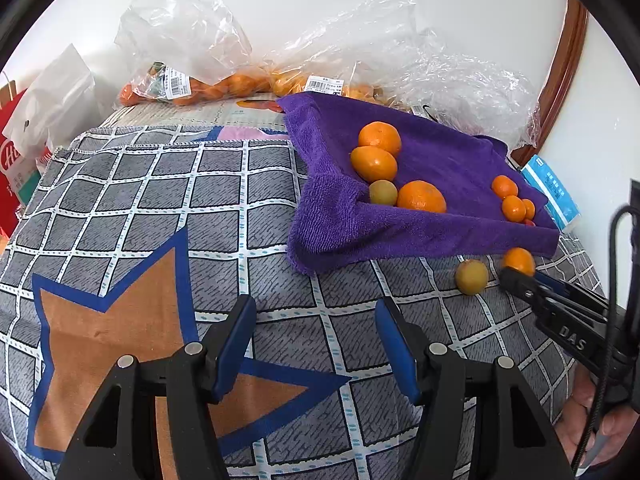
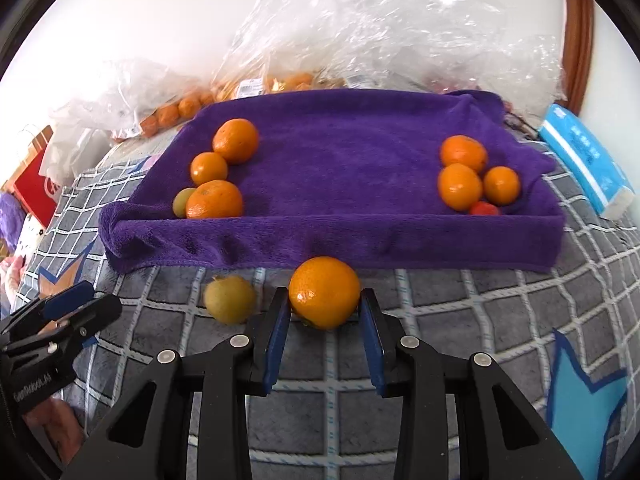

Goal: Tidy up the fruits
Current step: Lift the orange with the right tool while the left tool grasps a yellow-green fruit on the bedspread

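A purple towel-lined tray [image 2: 360, 240] sits on the checked cloth [image 2: 440, 320]. In its left corner lie three oranges [image 2: 236, 140] and a yellow-green fruit [image 2: 182, 202]. Its right corner holds smaller oranges [image 2: 460, 186]. In front of the tray, my right gripper [image 2: 325, 314] is shut on an orange [image 2: 324, 296] resting on the cloth. A loose yellow-green fruit [image 2: 230, 299] lies just left of it. The left wrist view shows the same orange [image 1: 519, 260], loose fruit [image 1: 472, 277] and right gripper [image 1: 518, 278]. My left gripper [image 1: 316, 332] is open over bare cloth with nothing between its fingers.
Clear plastic bags of oranges [image 1: 192, 88] and crumpled plastic [image 2: 400, 32] lie behind the tray by the wall. A blue tissue pack [image 2: 584, 168] sits right of the tray. A red carton [image 1: 12, 168] and a white bag stand at the left. A person's hand [image 1: 592, 420] holds the right gripper.
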Available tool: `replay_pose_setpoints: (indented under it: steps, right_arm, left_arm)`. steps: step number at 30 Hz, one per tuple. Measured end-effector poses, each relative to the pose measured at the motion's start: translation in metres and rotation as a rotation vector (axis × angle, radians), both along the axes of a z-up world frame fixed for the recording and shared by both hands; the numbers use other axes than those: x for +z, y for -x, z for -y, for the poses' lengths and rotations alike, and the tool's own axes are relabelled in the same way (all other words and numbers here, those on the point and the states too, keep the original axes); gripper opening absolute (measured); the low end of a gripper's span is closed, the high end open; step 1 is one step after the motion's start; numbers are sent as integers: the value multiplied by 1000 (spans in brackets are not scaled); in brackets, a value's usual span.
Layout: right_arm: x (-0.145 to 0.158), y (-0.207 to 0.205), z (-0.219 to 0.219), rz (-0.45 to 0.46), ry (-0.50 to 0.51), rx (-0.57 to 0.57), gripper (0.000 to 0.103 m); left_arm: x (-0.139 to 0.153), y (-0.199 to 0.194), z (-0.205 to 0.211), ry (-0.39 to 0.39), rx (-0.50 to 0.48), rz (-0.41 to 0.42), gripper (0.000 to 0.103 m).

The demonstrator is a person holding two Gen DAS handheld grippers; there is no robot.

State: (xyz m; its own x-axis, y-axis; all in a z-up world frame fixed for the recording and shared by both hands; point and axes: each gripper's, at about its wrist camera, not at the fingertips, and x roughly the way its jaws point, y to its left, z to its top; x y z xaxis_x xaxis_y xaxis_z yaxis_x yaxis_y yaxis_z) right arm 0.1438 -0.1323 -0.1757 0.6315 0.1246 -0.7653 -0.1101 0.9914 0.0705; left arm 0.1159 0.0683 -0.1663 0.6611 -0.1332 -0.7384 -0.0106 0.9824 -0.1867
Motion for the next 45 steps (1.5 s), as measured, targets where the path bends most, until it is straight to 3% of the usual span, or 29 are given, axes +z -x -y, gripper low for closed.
replay_pose_setpoints:
  steps: [14, 20, 26, 30, 33, 38, 45]
  right_arm:
    - [2, 32, 63, 38, 8, -130, 35]
    - [-1, 31, 83, 0, -61, -115, 35]
    - [6, 30, 95, 46, -29, -57, 35]
    - [9, 27, 109, 64, -19, -44, 35]
    - [8, 26, 120, 80, -4, -53, 35]
    - [5, 32, 132, 86, -17, -47, 35]
    - [8, 42, 125, 120, -14, 33, 35]
  left_arm:
    - [-2, -1, -1, 33, -16, 3, 66]
    - [-1, 0, 3, -4, -25, -4, 66]
    - [2, 3, 11, -45, -29, -27, 64]
    - [8, 6, 31, 51, -71, -43, 64]
    - [11, -1, 52, 67, -92, -45, 64]
    - [10, -17, 90, 24, -103, -41, 54]
    - [5, -38, 111, -4, -16, -56, 36]
